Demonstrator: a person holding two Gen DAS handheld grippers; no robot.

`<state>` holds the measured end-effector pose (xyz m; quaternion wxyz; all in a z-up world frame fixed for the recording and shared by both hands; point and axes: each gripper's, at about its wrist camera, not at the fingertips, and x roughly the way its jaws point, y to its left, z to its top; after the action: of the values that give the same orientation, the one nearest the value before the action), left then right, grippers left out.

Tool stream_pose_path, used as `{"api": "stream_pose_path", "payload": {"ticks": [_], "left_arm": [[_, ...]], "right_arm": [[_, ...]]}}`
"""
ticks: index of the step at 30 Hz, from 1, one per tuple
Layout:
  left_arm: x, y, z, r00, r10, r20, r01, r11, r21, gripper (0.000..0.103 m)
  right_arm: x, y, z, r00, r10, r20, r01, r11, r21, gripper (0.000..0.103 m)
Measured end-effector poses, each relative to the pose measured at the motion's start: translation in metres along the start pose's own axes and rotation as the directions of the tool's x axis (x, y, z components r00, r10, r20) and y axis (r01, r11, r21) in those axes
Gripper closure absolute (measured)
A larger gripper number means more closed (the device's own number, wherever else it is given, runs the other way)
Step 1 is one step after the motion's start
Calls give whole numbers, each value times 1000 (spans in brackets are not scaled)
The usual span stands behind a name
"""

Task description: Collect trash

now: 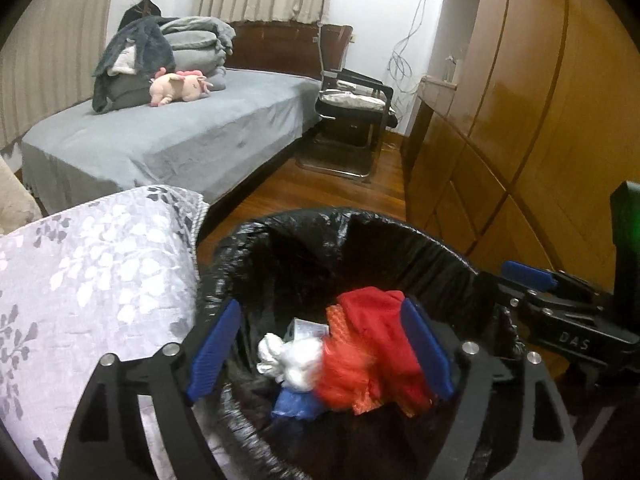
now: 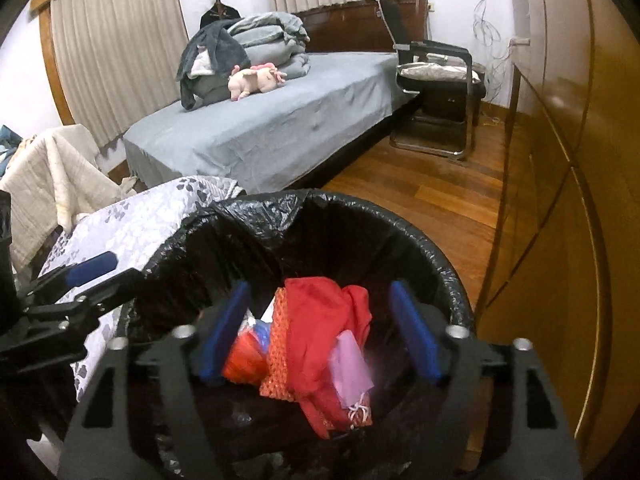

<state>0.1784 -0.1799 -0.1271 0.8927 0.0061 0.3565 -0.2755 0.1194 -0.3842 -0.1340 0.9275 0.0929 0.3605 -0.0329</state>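
A trash bin lined with a black bag (image 1: 304, 220) (image 2: 400, 216) stands on the wood floor. Inside lie red cloth (image 1: 376, 320) (image 2: 316, 320), orange-red mesh (image 1: 344, 376) (image 2: 276, 360), a crumpled white piece (image 1: 292, 360), a blue scrap (image 1: 296, 404) and a pink piece (image 2: 352, 368). My left gripper (image 1: 320, 348) is open over the bin's mouth, empty. My right gripper (image 2: 320, 332) is open over the bin too, empty. Each gripper shows at the edge of the other's view: the right one (image 1: 560, 304), the left one (image 2: 76, 292).
A cushion with a grey leaf pattern (image 1: 88, 280) (image 2: 132, 220) touches the bin's left side. A bed with a grey sheet (image 1: 168, 140) (image 2: 272, 128) lies beyond. A black chair (image 1: 356, 120) (image 2: 440, 96) stands by it. Wooden wardrobes (image 1: 520, 120) (image 2: 560, 200) run along the right.
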Motion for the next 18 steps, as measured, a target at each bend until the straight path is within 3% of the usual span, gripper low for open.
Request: {"api": "stream_pose_path", "payload": {"ticks": [2, 7, 18], "left_arm": [[-10, 6, 1, 1000, 12, 13, -12, 1000, -9, 15], [-45, 21, 3, 998, 54, 43, -52, 998, -33, 6], [-115, 37, -2, 986, 159, 58, -154, 985, -74, 6]], "right_arm": [[-10, 5, 1, 1000, 1, 18, -1, 1000, 4, 13], [-35, 24, 8, 998, 37, 49, -36, 999, -16, 9], [-91, 69, 26, 988, 122, 100, -116, 991, -63, 6]]}}
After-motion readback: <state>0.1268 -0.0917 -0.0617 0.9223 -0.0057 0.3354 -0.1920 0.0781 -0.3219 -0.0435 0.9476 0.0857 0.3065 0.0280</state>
